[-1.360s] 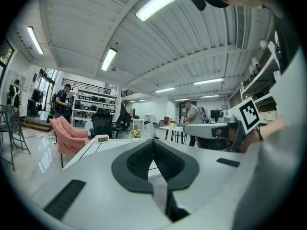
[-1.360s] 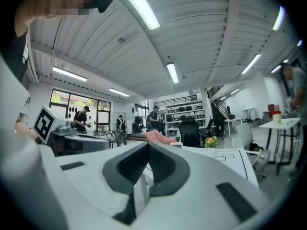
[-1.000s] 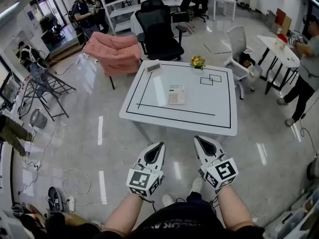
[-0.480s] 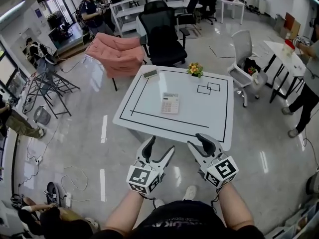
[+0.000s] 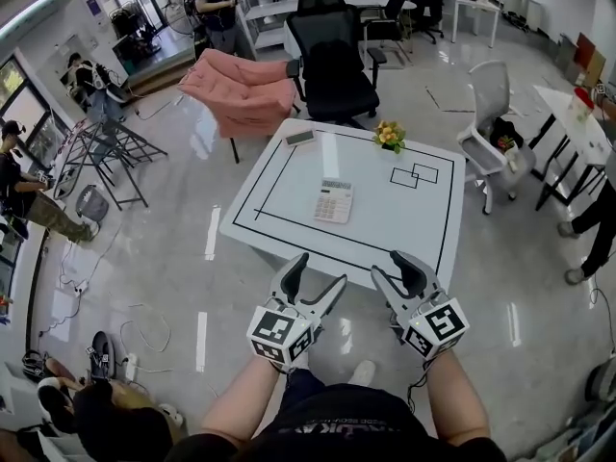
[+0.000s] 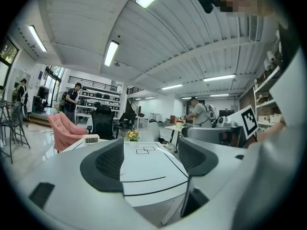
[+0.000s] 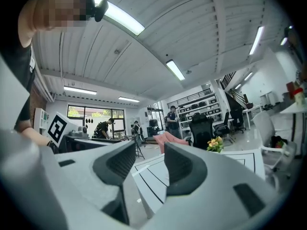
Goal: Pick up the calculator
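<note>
Before the white counter [image 5: 279, 176]: both tongs face the calculator [image 5: 334, 201].
Left tongs [image 5: 320, 269] and right tongs [image 5: 390, 266] hover short of the counter's near edge, jaws just opening wide, nothing between them; the calculator lies mid-counter, well apart, its key labels too small to read.

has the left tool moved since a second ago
Yes: the grey left tool has advanced toward the near edge of the white black-lined table; its jaws have just been opening, with nothing between them.

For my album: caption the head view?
Left gripper and right gripper, empty jaws just opened, before a table with calculator.
</note>
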`<state>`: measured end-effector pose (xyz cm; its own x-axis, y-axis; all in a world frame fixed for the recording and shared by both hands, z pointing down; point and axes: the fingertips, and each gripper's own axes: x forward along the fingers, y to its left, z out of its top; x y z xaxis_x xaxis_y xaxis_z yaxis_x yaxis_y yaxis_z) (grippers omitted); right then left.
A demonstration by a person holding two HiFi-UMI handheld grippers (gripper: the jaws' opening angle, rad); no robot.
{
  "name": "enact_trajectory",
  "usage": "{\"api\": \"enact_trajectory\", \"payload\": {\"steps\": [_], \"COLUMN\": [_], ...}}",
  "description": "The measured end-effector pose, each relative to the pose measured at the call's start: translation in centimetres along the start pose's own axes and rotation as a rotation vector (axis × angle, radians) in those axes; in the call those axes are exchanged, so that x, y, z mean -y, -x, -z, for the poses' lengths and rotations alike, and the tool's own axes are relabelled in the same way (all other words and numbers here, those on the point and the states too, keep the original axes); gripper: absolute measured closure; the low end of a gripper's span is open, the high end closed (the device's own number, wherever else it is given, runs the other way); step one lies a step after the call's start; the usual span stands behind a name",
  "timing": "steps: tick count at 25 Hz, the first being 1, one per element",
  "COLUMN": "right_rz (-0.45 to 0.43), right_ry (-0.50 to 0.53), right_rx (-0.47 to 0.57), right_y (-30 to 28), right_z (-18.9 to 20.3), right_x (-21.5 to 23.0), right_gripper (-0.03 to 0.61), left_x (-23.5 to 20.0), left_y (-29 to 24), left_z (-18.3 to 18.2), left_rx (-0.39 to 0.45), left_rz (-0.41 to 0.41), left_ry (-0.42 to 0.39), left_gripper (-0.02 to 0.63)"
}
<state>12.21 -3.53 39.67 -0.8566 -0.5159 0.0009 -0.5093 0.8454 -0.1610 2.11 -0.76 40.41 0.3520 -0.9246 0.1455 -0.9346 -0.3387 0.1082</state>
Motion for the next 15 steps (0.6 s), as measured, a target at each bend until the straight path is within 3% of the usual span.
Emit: {"api": "enact_trajectory", "payload": {"steps": [6, 15], "right_rz": [0.050, 0.183], "right_ry": [-0.029, -0.031], "right_rx": [-0.008, -0.015], "right_y": [-2.0, -8.2], "right_z": [0.9, 0.8], "right_x": [2.7, 4.6], "right_gripper": [0.408, 0.408], "left_x": [-2.3, -9.2], "left_y": [-2.6, -6.7], "left_z": [0.5, 0.0], "left_rx": [-0.016, -0.038], "left_rz": [0.028, 0.142], "left_ry": [0.021, 0.040], "left_gripper": [0.267, 0.267]}}
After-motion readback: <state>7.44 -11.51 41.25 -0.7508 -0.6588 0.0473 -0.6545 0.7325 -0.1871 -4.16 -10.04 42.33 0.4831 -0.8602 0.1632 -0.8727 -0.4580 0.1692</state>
